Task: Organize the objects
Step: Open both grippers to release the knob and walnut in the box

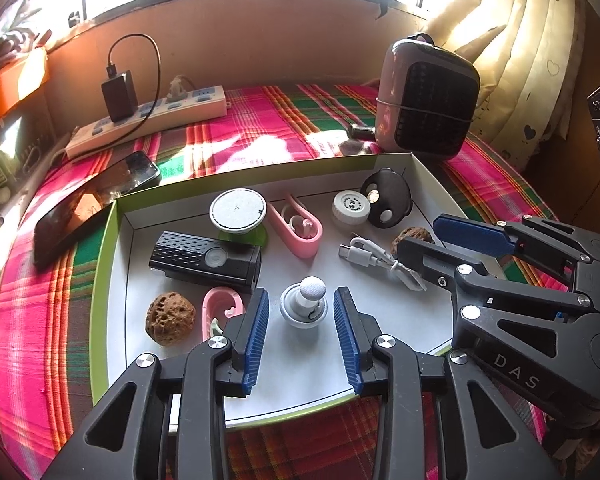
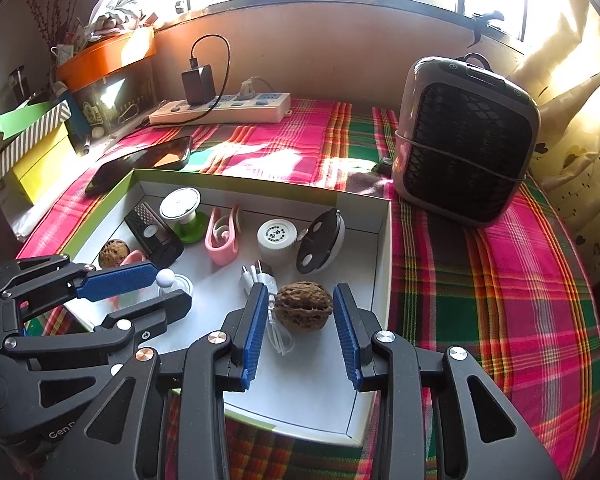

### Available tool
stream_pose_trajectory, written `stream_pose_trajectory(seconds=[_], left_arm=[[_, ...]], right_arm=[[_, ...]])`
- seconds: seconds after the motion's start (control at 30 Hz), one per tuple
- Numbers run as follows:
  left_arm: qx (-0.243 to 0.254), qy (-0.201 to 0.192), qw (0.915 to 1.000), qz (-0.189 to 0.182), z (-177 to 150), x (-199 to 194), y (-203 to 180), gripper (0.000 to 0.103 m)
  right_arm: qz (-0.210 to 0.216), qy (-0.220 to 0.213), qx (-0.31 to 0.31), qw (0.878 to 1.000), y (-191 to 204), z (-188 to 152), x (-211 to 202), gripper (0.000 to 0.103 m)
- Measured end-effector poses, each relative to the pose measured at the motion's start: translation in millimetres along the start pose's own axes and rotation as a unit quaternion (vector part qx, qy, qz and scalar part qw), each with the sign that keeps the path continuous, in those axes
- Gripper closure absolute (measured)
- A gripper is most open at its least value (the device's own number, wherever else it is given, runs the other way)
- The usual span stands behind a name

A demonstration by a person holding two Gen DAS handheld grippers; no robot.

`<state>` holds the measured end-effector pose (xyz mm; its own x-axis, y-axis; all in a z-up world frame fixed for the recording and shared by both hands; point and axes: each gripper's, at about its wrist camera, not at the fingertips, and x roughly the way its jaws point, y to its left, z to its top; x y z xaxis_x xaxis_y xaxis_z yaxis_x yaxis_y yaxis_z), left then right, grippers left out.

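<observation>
Both grippers hover over the tray [image 1: 112, 280] near the desk's front edge: left gripper [image 1: 301, 312] jaws part-open around the earbud [image 1: 305, 304], right gripper [image 2: 300, 312] around the walnut [image 2: 303, 306] (neither touching, probably to sort them).

Blue ribbed pads [image 2: 256, 332] flank a brown wrinkled walnut [image 2: 303, 306]; beyond, a pink clip [image 2: 222, 236], white cap [image 2: 277, 236], pink-green plaid cloth [image 2: 480, 280].

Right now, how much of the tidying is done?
Most small items already lie in the white box. Nothing is held: the left gripper brackets a small white knob, the right gripper a walnut. Two phones still lie outside.
</observation>
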<state>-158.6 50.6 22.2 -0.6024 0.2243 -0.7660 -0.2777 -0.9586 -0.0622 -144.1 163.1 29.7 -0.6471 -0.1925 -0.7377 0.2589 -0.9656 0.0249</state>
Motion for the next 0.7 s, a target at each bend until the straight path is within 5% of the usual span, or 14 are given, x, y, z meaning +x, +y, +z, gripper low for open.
stream_pose_trajectory(seconds=[0.7], left_arm=[[-0.012,-0.043,0.9978,0.048,-31,-59,-3,0.070]], right_arm=[[0.013,-0.029,0.016,0.999,14,-23,-46,0.053]])
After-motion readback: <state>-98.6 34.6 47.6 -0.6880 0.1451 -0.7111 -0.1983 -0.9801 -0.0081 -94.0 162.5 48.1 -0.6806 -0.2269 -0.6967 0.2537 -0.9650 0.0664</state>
